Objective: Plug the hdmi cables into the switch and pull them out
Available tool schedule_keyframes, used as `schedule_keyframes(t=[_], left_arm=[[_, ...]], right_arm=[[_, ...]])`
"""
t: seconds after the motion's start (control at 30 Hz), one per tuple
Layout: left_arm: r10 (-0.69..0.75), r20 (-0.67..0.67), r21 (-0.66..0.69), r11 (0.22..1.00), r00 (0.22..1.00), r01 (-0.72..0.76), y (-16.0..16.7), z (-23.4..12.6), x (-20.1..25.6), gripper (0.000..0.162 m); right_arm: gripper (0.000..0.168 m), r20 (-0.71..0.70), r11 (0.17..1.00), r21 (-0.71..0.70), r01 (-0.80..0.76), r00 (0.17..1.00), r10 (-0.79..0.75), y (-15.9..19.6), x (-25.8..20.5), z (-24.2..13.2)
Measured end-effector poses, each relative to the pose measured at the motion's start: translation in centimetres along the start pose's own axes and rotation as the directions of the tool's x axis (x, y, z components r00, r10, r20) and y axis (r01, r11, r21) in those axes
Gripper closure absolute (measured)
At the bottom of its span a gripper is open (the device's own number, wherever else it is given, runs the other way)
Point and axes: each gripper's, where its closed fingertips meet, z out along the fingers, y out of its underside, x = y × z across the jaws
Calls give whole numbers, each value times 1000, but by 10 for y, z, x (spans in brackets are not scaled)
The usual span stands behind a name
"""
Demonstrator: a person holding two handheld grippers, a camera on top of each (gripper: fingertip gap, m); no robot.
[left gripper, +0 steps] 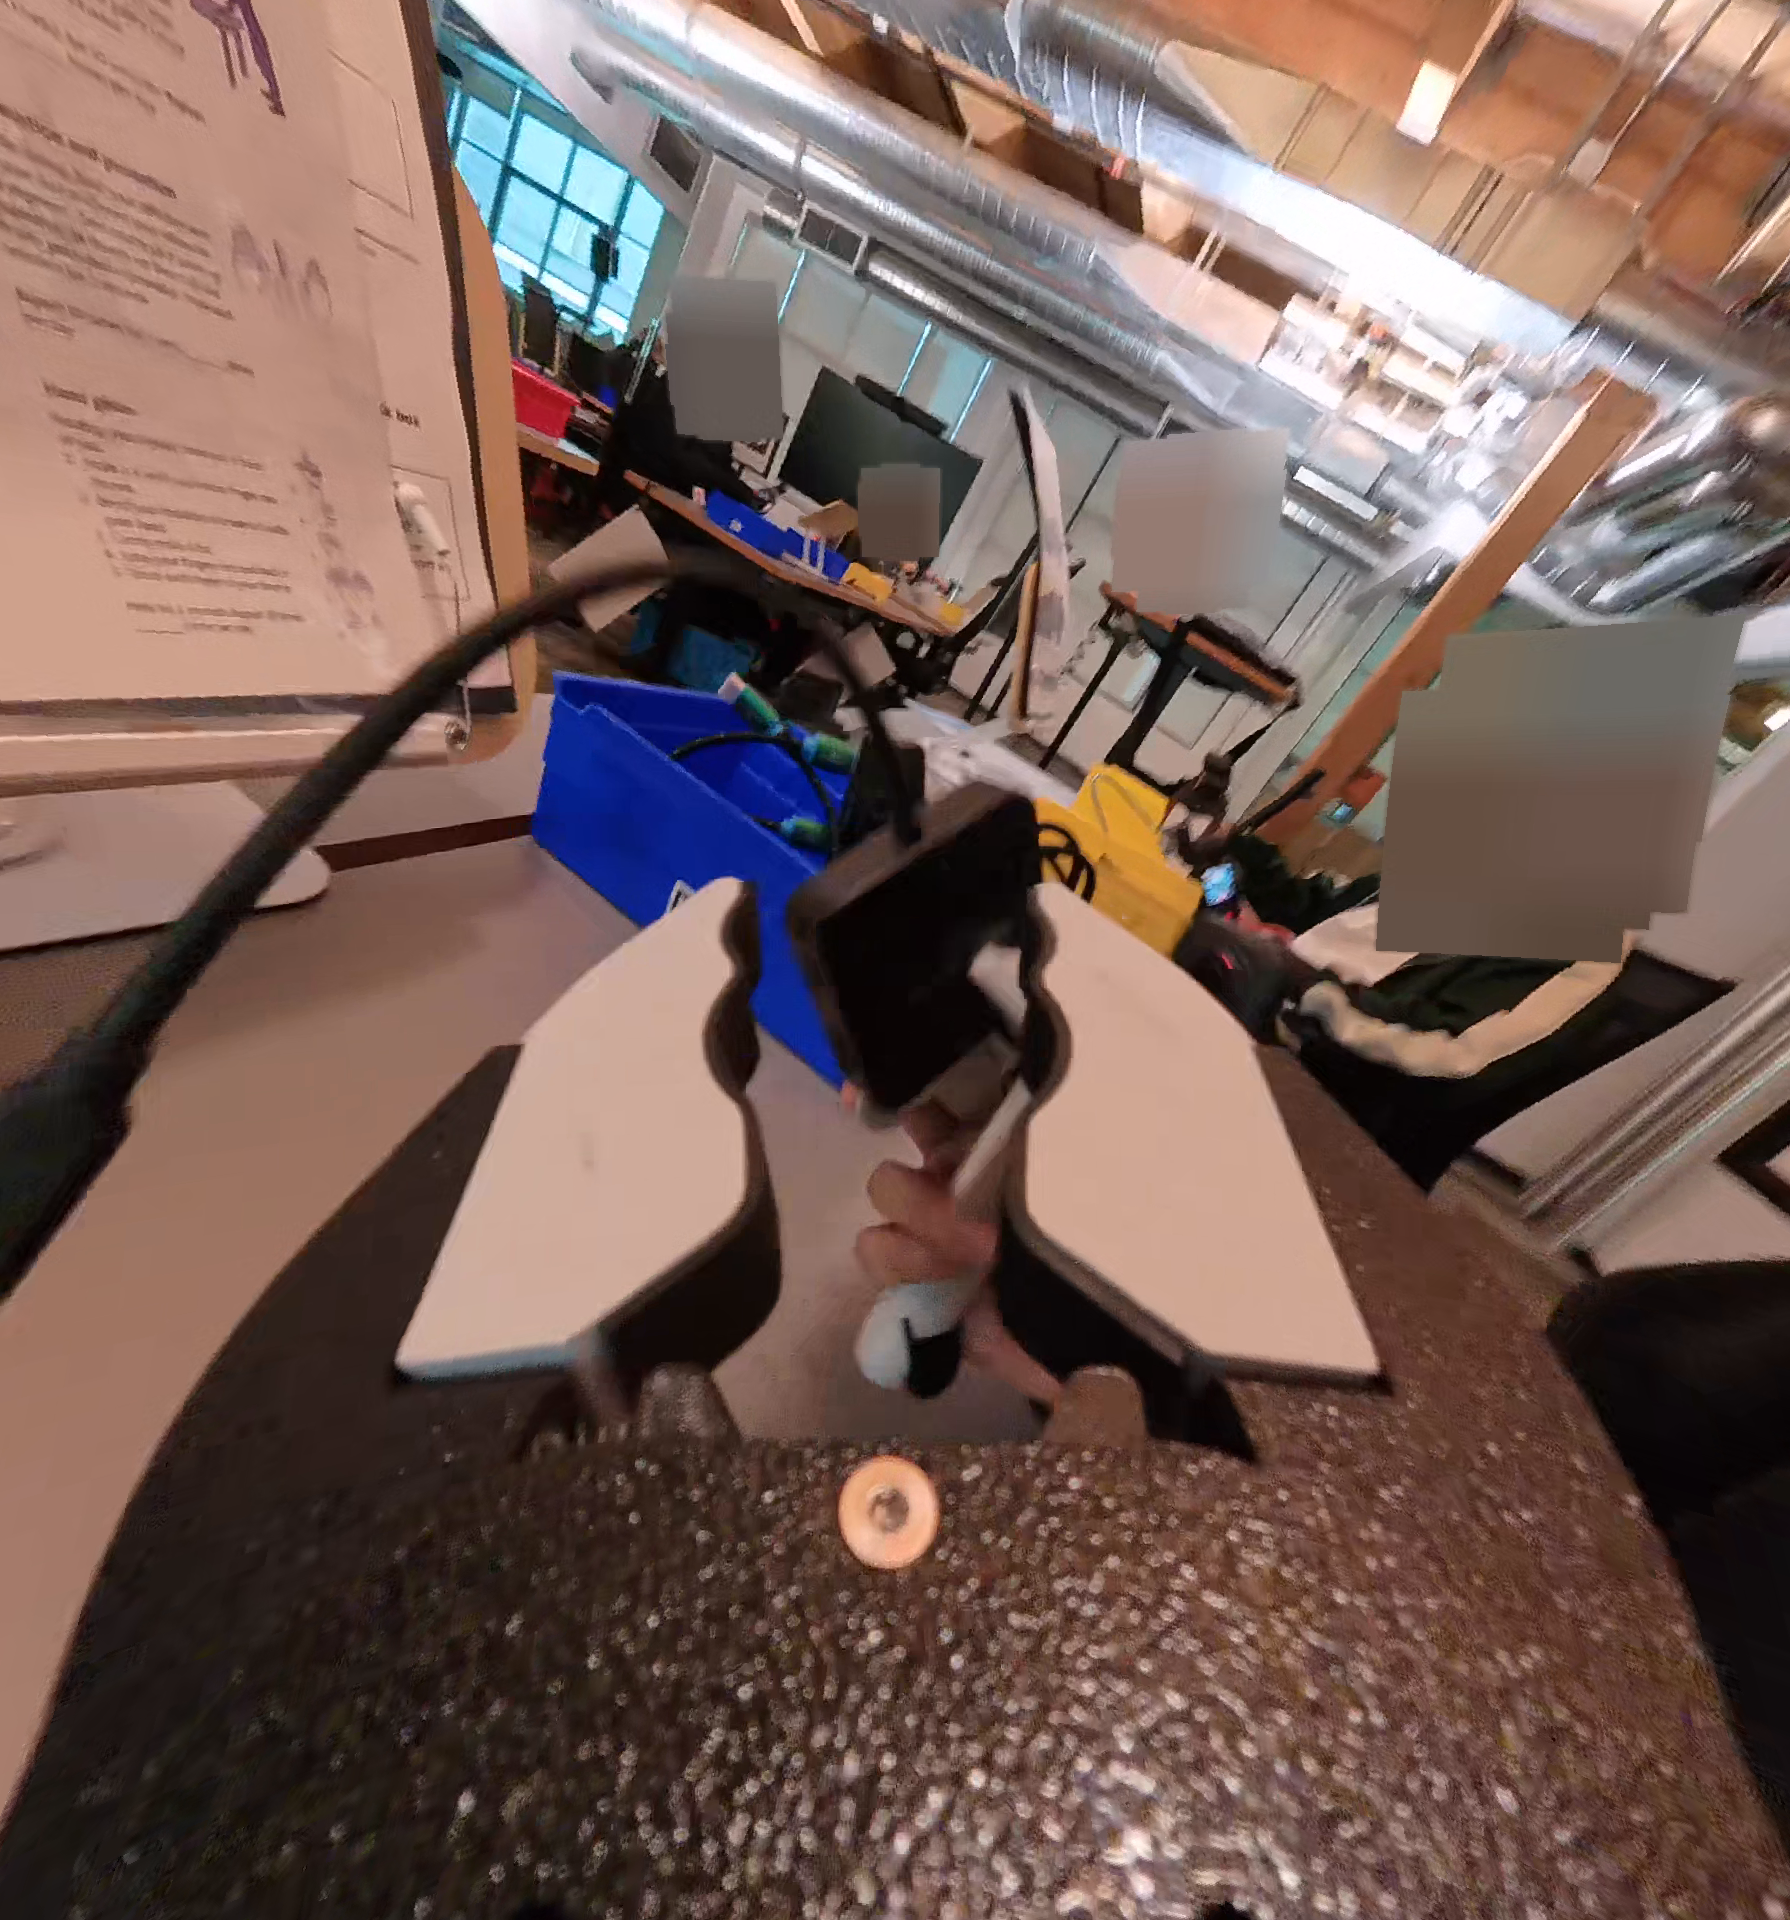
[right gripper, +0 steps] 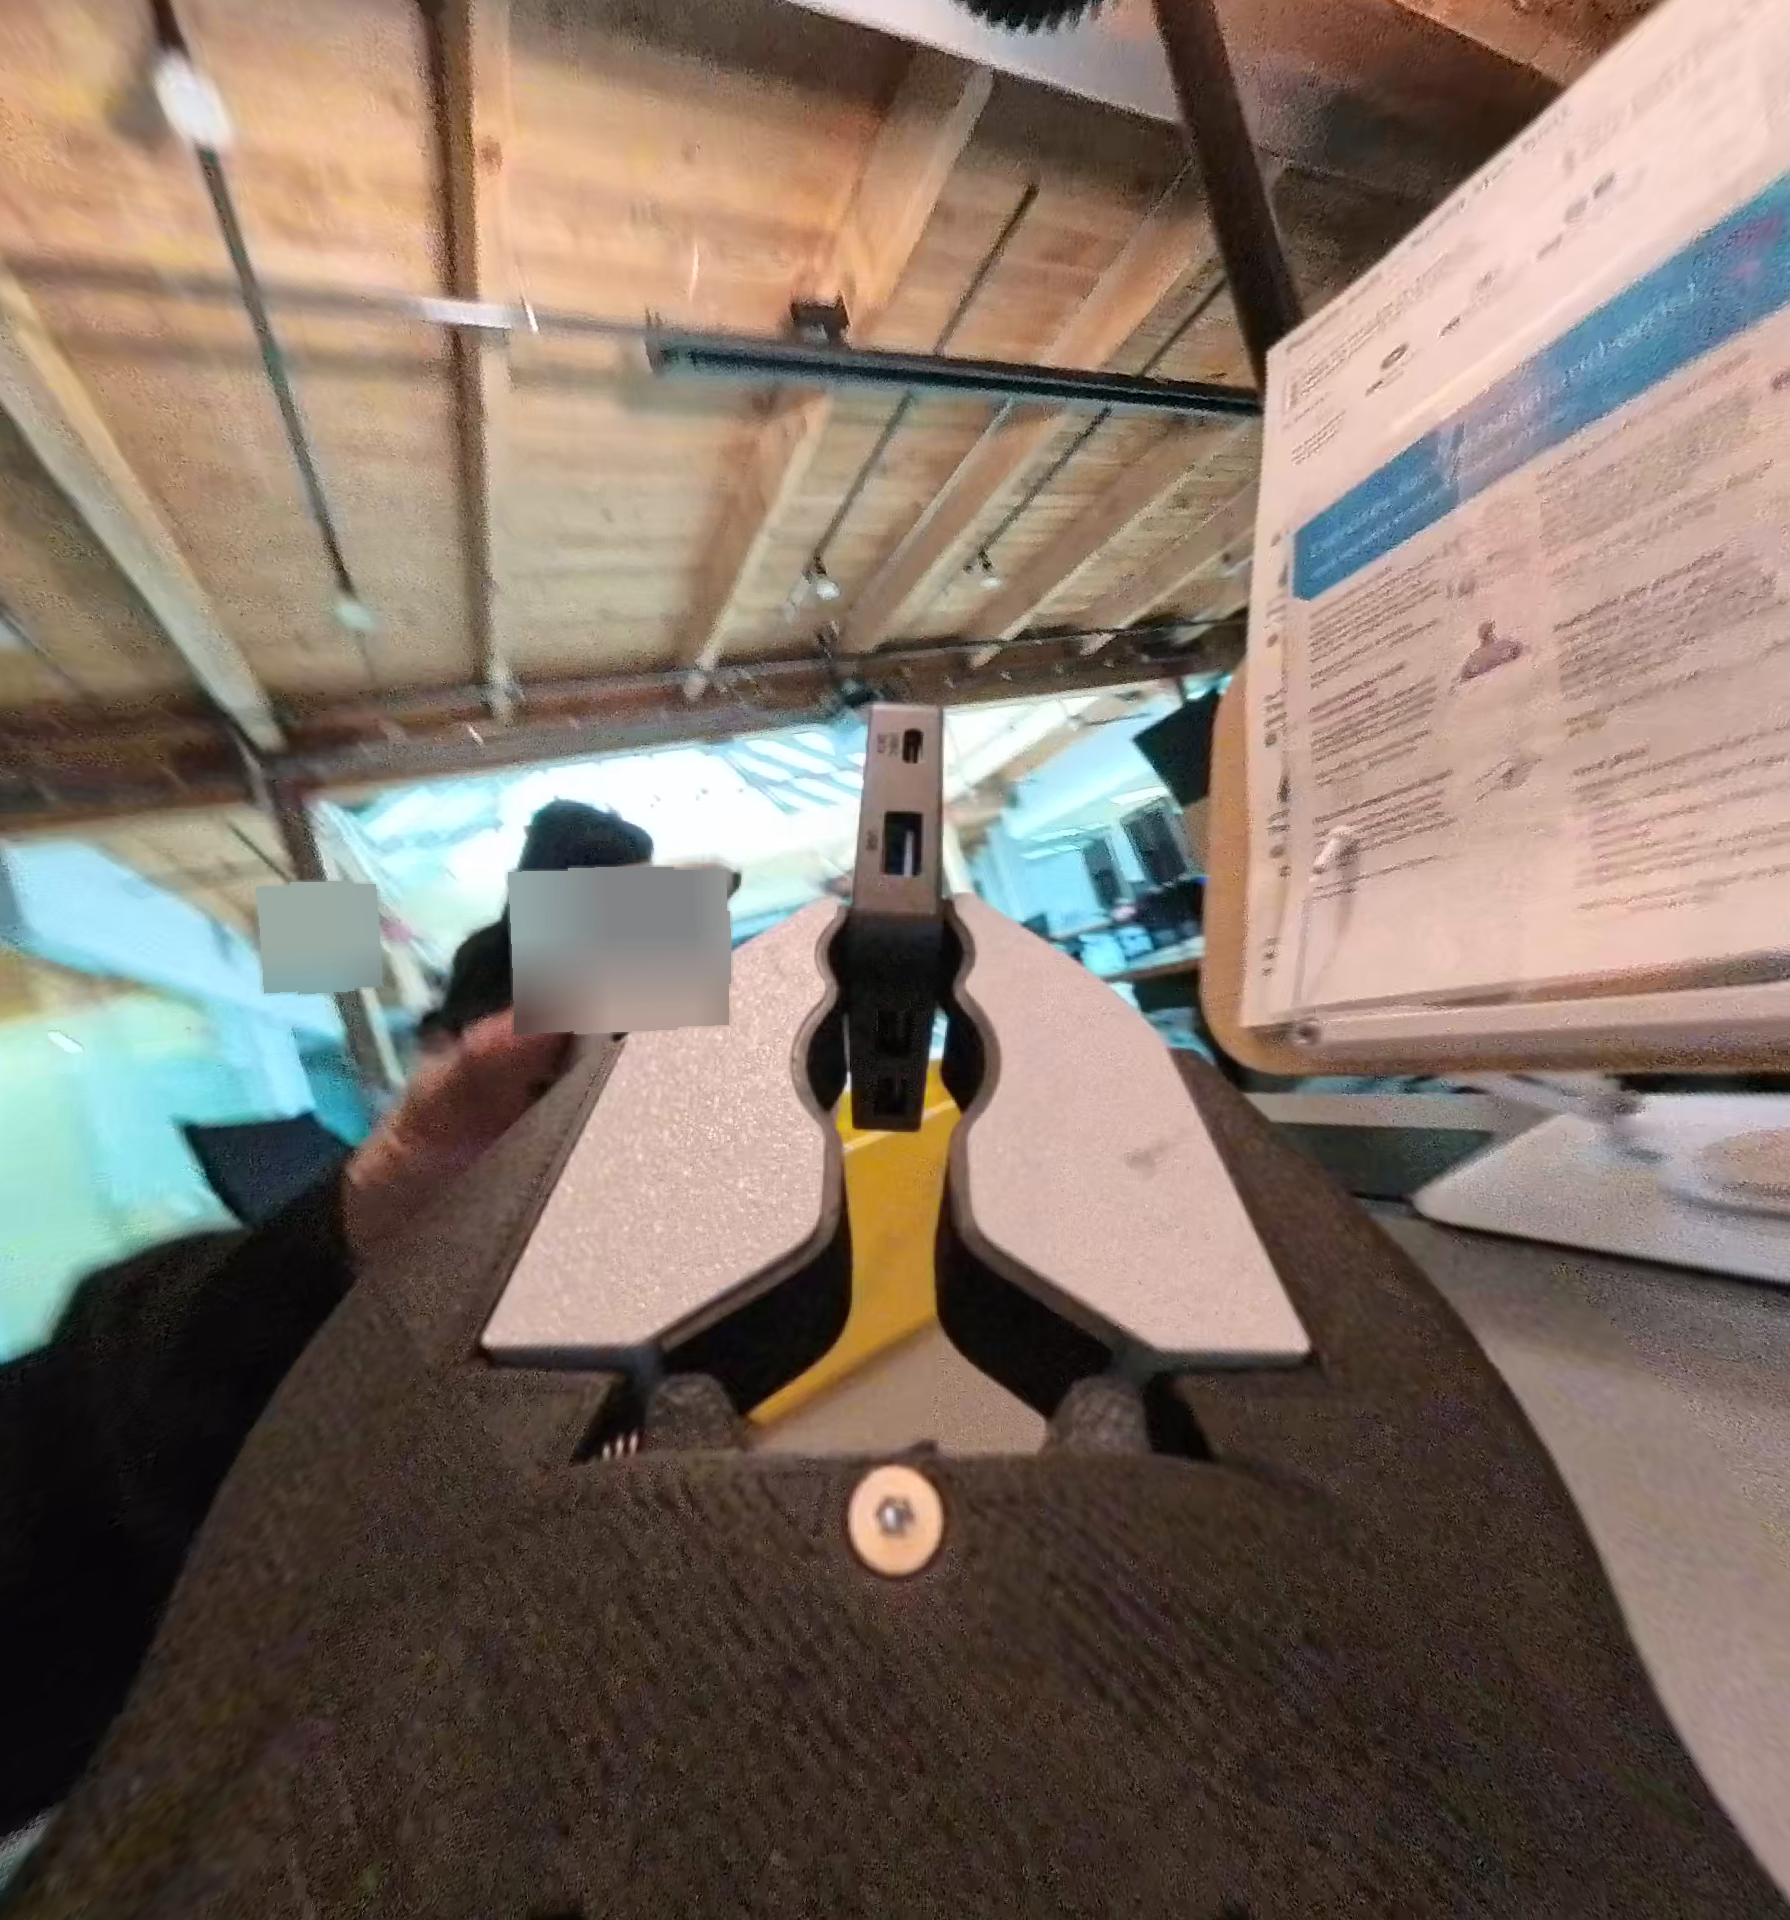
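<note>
In the right wrist view the right gripper (right gripper: 891, 997) is clamped on the switch (right gripper: 896, 914), a slim dark box standing upright at the centre of the frame, its port-lined edge facing the camera and its upper half rising above the fingertips. In the left wrist view the left gripper (left gripper: 886, 997) is spread apart and grips nothing; the switch (left gripper: 906, 961) appears between its fingers, tilted, held by the other gripper, with a hand (left gripper: 938, 1226) showing below it. A black hdmi cable (left gripper: 247, 873) arcs from the left edge toward the centre above the grey bench (left gripper: 371, 1018). A blue bin (left gripper: 662, 800) sits behind.
</note>
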Motion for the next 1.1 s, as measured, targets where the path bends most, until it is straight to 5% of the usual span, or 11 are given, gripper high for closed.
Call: schedule_keyframes(t=[0.1,0.23,0.3,0.43,0.53,0.63,0.73,0.83,1.1], left_arm=[[72,-3,-15,997,997,-72,24,-3,2,118],[38,-93,64,997,995,-32,22,1,18,123],[60,-78,5,998,995,-60,29,4,15,139],[279,-20,-40,959,960,-279,28,-5,12,147],[642,25,-168,758,766,-630,28,-18,6,148],[925,-44,-278,351,377,-894,27,-26,11,148],[976,-153,-246,114,155,-962,28,-26,31,149],[966,-258,-194,-32,20,-981,35,-24,46,149],[919,-369,-106,-193,-142,-975,52,-29,60,149]], right_arm=[[154,121,953,88,-290,953,278,-12,4,-5],[154,199,939,20,-342,922,332,2,-6,-6],[154,222,932,14,-363,910,351,4,-12,-4],[143,175,938,-86,-336,922,347,18,-6,0],[109,168,901,-188,-392,891,422,22,0,0],[84,243,814,-336,-474,792,561,27,-14,-6],[90,375,724,-411,-553,622,688,18,-35,-14],[92,444,706,-472,-528,550,708,13,-53,-22],[96,531,834,-483,-267,668,521,22,-72,-33]])
